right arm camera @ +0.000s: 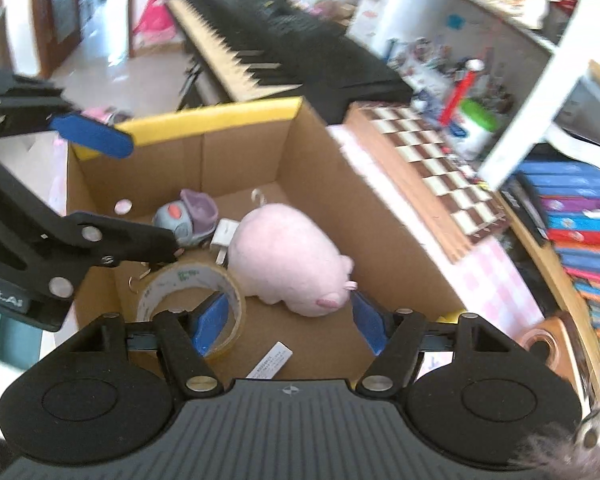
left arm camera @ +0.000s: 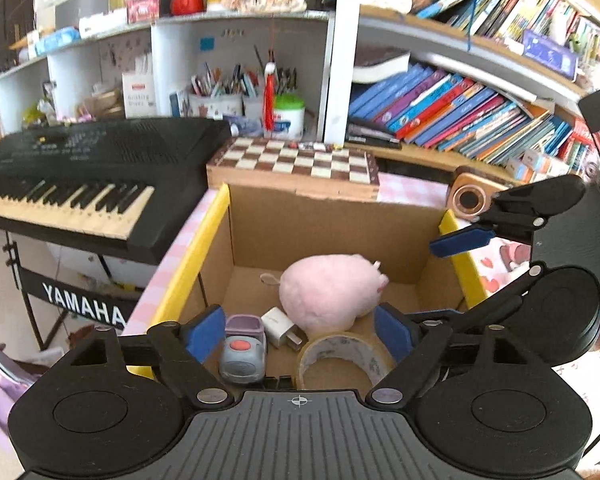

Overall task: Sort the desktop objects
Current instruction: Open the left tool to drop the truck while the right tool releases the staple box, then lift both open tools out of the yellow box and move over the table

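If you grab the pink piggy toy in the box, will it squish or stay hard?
The pink plush pig looks fuzzy and stuffed, so it would probably squish and weigh little. It lies on its side on the cardboard box floor, rounded, so a push might roll it slightly.

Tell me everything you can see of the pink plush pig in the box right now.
The pink plush pig is soft and fuzzy-looking, rounded, with a darker pink snout, a small ear tag and a thin loop at its back. It lies on its side on the floor of the cardboard box, free of both grippers. The white charger plug rests against it; the tape roll lies close beside it.
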Motion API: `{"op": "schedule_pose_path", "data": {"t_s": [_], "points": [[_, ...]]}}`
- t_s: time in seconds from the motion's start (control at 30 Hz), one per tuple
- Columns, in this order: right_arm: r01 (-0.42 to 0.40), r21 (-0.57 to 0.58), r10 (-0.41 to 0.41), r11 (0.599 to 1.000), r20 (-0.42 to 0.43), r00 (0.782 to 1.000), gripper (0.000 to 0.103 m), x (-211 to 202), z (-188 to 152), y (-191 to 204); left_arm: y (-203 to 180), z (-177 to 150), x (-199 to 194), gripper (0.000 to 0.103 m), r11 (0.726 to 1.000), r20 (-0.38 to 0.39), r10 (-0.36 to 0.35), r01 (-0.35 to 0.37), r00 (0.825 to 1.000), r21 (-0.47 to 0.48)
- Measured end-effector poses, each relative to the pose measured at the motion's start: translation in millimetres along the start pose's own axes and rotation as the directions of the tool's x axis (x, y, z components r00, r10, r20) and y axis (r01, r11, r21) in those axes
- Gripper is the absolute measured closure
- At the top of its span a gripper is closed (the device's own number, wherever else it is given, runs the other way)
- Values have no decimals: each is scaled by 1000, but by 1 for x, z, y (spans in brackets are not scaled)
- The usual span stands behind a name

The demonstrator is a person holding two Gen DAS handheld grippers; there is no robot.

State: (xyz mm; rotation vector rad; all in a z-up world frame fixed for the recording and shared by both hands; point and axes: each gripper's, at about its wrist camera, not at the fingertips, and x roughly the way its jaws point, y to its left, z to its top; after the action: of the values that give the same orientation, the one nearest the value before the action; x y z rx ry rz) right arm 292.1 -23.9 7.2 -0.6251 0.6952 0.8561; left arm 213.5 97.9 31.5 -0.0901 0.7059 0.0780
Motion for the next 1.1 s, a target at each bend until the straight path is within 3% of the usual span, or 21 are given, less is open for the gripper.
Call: {"op": "schedule_pose_path", "data": {"t_s": [0.3,0.47,0.63,1.1], "points": [[123,244,-166,962,164,972,24,-67,-26,12,-2,-14,-57,12,1000,88,9,-10,996,13],[187,391,-276,901,184,943,24,-96,-45,23,-3,-25,-84,11,1000,126,18,-20,992,16],[244,464,-368,852,199,908,23,-121,-66,44,-2,-39,-104,7,999,160,44,-45,986,3],[327,565,-499,757,179,848,20,-155,-114,114,3,-87,-137,6,997,161,79,-74,984,-33]]}}
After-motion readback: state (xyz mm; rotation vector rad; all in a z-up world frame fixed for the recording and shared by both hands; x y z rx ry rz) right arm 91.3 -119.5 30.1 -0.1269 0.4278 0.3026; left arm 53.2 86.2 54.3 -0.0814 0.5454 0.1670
